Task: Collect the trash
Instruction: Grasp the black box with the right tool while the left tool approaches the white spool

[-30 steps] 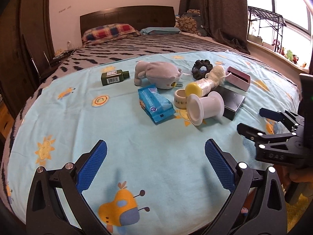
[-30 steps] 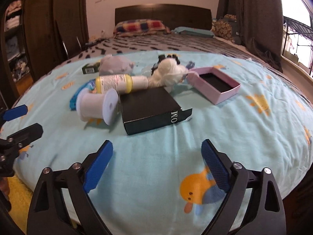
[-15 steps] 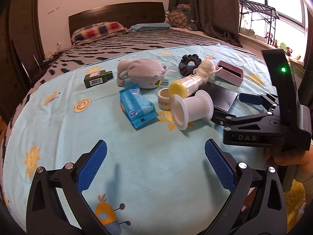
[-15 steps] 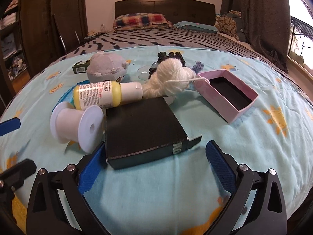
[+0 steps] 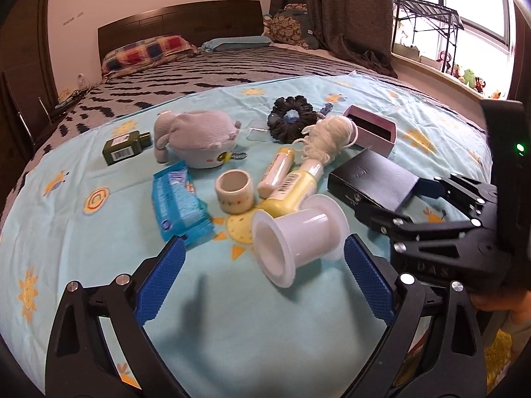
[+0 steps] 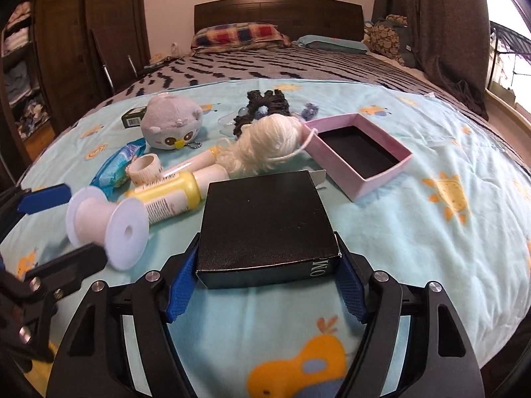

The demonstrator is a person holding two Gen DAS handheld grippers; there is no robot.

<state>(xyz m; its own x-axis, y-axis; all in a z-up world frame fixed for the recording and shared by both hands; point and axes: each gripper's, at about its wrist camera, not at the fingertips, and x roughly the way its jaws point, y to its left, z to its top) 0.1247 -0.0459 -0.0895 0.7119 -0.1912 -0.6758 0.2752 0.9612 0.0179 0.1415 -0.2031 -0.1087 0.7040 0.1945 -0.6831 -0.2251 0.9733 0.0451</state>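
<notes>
A black box (image 6: 265,219) lies on the light blue blanket (image 6: 415,248). My right gripper (image 6: 267,265) has its jaws closing on the box's near end, and both blue pads touch its sides. In the left wrist view the same box (image 5: 371,182) sits between the right gripper's (image 5: 391,195) fingers. A white empty spool (image 5: 298,238) lies on its side just ahead of my left gripper (image 5: 265,265). That gripper's jaws stand wide and are narrowing slightly, with the pads off the spool. A yellow bottle (image 5: 292,189) rests behind the spool.
Further back lie a tape roll (image 5: 234,190), a blue wipes pack (image 5: 179,205), a grey plush toy (image 5: 199,139), a green bottle (image 5: 124,147), a black scrunchie (image 5: 293,121), white yarn (image 5: 332,139) and an open pink box (image 6: 358,156). A person's hand (image 5: 497,301) holds the right gripper.
Both grippers moved forward over the blanket. The right jaws came around the black box and narrowed onto it. The left gripper drew up to the white spool.
</notes>
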